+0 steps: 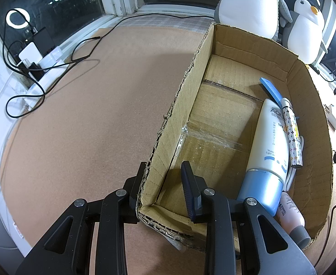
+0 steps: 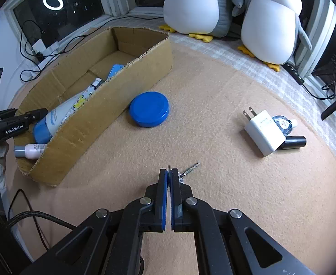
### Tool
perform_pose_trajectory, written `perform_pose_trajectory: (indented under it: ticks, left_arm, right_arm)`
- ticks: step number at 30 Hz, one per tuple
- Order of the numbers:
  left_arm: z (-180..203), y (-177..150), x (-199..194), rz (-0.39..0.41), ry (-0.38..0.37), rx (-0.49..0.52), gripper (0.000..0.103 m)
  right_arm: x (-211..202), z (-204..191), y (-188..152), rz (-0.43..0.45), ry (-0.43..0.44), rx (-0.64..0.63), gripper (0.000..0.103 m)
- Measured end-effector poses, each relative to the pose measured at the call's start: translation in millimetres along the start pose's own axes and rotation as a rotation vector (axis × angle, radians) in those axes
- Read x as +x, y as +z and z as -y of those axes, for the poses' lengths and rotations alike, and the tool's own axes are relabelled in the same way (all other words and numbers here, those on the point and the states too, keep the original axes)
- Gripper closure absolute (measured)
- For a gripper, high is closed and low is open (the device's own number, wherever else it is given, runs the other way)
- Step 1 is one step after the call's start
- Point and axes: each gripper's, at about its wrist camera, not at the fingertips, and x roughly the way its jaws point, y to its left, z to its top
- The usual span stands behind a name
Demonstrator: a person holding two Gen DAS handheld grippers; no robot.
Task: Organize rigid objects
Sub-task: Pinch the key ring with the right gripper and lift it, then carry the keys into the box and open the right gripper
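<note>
My left gripper [image 1: 163,167] is shut on the near left wall of an open cardboard box [image 1: 190,87], one finger outside and one inside. In the box lie a white and blue tube [image 1: 268,137], a patterned pen [image 1: 292,133], a blue flat piece [image 1: 271,89] and a pink bottle [image 1: 291,215]. My right gripper [image 2: 169,171] is shut on a thin metal key; its tip pokes out between the pads. A second key [image 2: 192,168] lies on the mat just to the right of them. A blue round lid [image 2: 149,109] rests against the box [image 2: 99,105].
On the tan mat to the right lie a white plug adapter [image 2: 264,133], a black cylinder [image 2: 293,142] and a small blue round item [image 2: 282,123]. Two plush penguins [image 2: 273,23] stand at the back. Cables and a power strip [image 1: 42,73] run along the left edge.
</note>
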Motion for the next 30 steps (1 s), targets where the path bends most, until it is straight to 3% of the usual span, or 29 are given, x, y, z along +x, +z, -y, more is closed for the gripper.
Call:
perform_pose_trajectory:
  ticks: [10, 18, 30]
  left_arm:
    - [0, 0, 0, -0.001, 0.000, 0.000, 0.076]
    - [0, 0, 0, 0.000, -0.001, 0.000, 0.076]
    - [1, -2, -1, 0.002, -0.011, -0.006, 0.076]
  right_arm:
    - [-32, -8, 14, 0.096, 0.055, 0.048, 0.101]
    - [-64, -41, 51, 0.200, 0.125, 0.018, 0.101]
    - [-55, -103, 102, 0.233, 0.202, -0.055, 0.101]
